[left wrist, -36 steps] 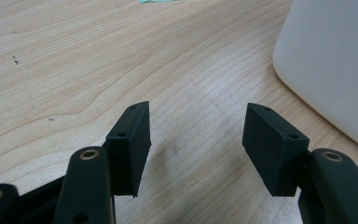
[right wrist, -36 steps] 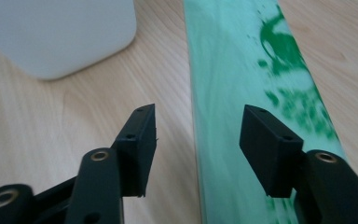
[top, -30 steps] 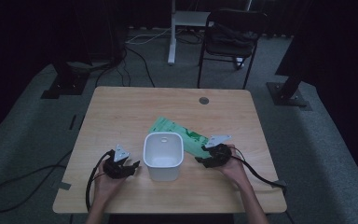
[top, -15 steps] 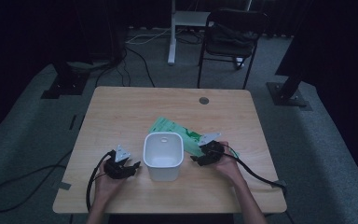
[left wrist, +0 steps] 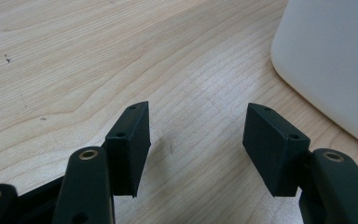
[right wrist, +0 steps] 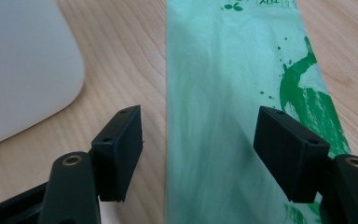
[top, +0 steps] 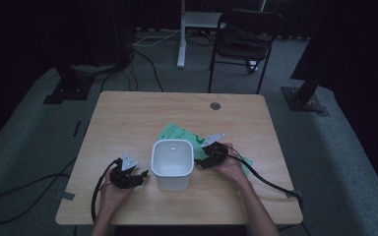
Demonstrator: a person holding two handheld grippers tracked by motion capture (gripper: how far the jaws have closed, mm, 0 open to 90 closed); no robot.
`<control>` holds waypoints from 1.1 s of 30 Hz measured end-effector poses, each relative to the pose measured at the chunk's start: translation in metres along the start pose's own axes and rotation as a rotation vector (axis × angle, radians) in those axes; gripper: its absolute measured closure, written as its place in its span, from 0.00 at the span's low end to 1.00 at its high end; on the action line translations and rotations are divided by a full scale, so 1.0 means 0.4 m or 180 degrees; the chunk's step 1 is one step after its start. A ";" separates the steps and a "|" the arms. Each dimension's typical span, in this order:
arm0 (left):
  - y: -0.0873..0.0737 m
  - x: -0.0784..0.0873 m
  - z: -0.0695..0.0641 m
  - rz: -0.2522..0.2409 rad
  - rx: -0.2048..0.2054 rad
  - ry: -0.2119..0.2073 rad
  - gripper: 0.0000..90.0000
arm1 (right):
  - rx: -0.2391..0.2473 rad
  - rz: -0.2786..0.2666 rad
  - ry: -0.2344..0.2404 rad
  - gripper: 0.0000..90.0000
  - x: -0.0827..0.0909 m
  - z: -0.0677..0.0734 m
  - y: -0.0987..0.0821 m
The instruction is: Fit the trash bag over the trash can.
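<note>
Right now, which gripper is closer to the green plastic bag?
Right. The right gripper hovers open over the green bag; the left gripper sits across the white bin, over bare table.

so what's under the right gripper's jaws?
The flat green bag lies on the table below the open right gripper, beside the white bin. Anything beneath the bag is covered.

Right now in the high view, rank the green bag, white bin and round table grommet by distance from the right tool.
1. Green bag, directly beneath the right tool.
2. White bin, just to its left.
3. Grommet, near the table's far edge.
</note>
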State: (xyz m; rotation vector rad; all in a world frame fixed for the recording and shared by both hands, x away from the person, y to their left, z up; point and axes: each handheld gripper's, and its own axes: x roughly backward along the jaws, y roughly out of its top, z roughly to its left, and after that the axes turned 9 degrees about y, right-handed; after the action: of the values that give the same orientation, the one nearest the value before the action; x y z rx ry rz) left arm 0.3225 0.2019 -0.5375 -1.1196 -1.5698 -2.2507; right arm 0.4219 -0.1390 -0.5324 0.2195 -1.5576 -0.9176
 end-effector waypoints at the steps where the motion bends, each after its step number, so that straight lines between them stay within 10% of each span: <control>1: 0.000 0.000 0.000 0.0001 0.0004 0.0004 0.47 | 0.0011 0.0031 -0.0006 0.36 -0.004 -0.002 0.002; 13: -0.001 -0.002 -0.003 0.0008 0.0001 0.0005 0.46 | -0.0156 -0.0021 0.0054 0.58 0.002 -0.057 0.001; 18: -0.001 -0.003 -0.005 0.0026 -0.0024 0.0013 0.47 | -0.0204 0.0035 -0.0005 0.98 0.016 -0.080 -0.001; 23: -0.002 -0.004 -0.001 0.0027 -0.0011 0.0016 0.47 | -0.0185 0.0159 -0.0044 0.99 0.061 -0.101 -0.009; 33: -0.001 -0.008 -0.006 0.0051 -0.0030 0.0024 0.47 | 0.0045 -0.0317 0.0066 0.99 0.238 -0.094 0.024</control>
State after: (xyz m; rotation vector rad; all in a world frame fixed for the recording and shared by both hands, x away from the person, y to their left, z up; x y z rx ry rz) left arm 0.3234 0.1991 -0.5402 -1.1208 -1.5436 -2.2519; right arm 0.4376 -0.2069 -0.4571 0.3183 -1.5453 -0.9791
